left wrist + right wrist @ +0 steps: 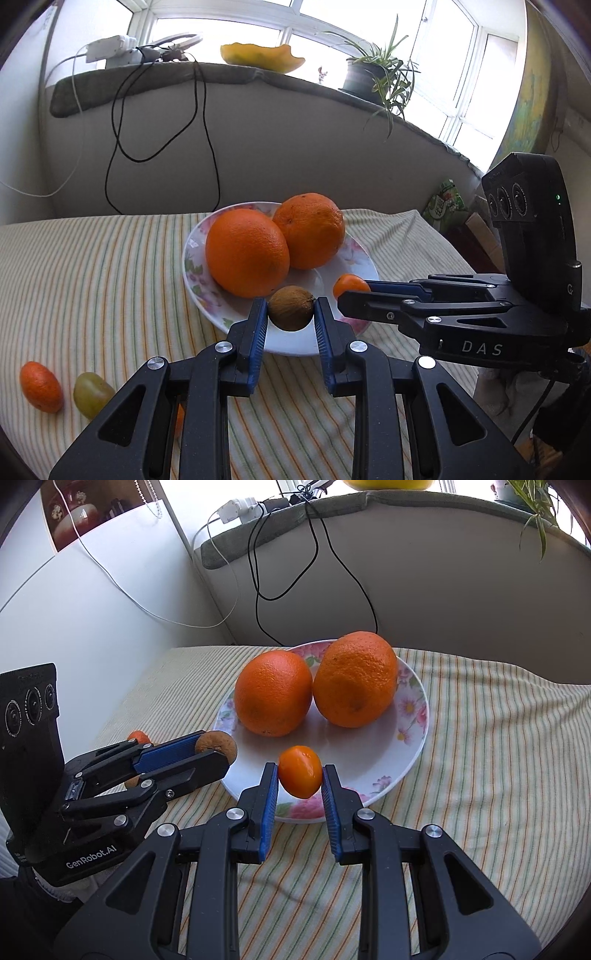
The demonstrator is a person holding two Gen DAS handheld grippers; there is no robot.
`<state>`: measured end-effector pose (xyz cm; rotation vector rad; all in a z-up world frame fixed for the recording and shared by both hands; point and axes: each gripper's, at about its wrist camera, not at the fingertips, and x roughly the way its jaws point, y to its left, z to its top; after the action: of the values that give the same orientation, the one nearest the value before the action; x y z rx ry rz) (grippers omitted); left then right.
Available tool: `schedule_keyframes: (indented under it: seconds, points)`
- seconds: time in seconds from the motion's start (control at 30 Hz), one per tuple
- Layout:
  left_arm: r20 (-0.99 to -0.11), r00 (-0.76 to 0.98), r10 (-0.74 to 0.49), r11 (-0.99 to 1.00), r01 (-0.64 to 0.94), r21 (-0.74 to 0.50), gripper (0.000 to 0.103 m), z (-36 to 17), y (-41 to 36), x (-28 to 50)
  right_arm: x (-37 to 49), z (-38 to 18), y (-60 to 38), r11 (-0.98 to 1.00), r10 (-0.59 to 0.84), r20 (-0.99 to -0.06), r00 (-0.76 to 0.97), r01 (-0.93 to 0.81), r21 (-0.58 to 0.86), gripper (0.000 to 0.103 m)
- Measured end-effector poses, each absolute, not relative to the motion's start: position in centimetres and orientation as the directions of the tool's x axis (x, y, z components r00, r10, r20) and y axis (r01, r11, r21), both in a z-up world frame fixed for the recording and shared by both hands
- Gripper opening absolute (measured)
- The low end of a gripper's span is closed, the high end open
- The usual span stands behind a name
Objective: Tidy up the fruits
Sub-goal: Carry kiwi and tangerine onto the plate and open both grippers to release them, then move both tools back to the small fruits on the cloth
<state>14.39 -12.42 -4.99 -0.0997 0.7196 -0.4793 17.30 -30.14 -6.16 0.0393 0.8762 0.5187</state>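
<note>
A round floral plate (413, 716) sits on a tabletop covered by a striped cloth (498, 760). Two large oranges rest on the plate side by side and touching: one (273, 692) toward the plate's 10 o'clock in the right wrist view, the other (356, 679) toward 12 o'clock.

The left gripper (291, 308) has its fingers closed on a small brown, round fruit (291, 307), pinched between the blue pads and held just above the plate's near rim, at 6 o'clock of the plate in the left wrist view.

The right gripper (300, 777) has its fingers closed on a small orange kumquat (300, 775), also held over the near rim of the plate, at 6 o'clock in its own view. Seen from the left wrist, this gripper reaches in from 3 o'clock, with the kumquat at its tips beside the brown fruit.

On the cloth, well apart from the plate at 8 o'clock in the left wrist view, lie another kumquat (40, 386) and a green grape (92, 395), just beside each other.

Behind the tabletop is a padded ledge with dangling black cables (159, 122) and a potted plant (373, 77).
</note>
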Motion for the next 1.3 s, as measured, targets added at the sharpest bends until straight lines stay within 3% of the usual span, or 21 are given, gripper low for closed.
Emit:
schedule_keyframes:
  seconds: [0.5,0.63,0.7,0.77,0.83,1.3]
  points:
    - [-0.625,0.638,-0.45,0.888,0.392,-0.24,0.025,-5.4,-12.6,14.9,18.5,-6.2,-30.4,0.885,0.432,-0.73,0.53,-0.403,0.231,0.025]
    - [-0.625,0.637,-0.452,0.888,0.392,-0.242,0.038,-5.3,-12.6,14.8,18.5,-6.1,-30.5,0.891,0.423,-0.728,0.54,-0.393,0.227,0.025]
    - [-0.623,0.639,-0.45,0.888,0.391,-0.24,0.038,-5.2,-12.6,14.8,18.6,-6.1,-30.7,0.893,0.423,-0.726,0.542,-0.386,0.232,0.033]
    - [-0.622,0.64,-0.451,0.888,0.391,-0.242,0.038,-5.2,-12.5,14.7,18.4,-5.8,-31.0,0.899,0.414,-0.715,0.564,-0.375,0.224,0.055]
    - [-0.621,0.644,-0.447,0.89,0.386,-0.241,0.038,-5.2,-12.5,14.6,18.2,-5.5,-31.2,0.902,0.41,-0.707,0.577,-0.37,0.222,0.061]
    - [-0.609,0.663,-0.434,0.899,0.367,-0.241,0.038,-4.7,-11.8,13.6,16.6,-4.6,-31.8,0.906,0.407,-0.696,0.592,-0.36,0.224,0.063]
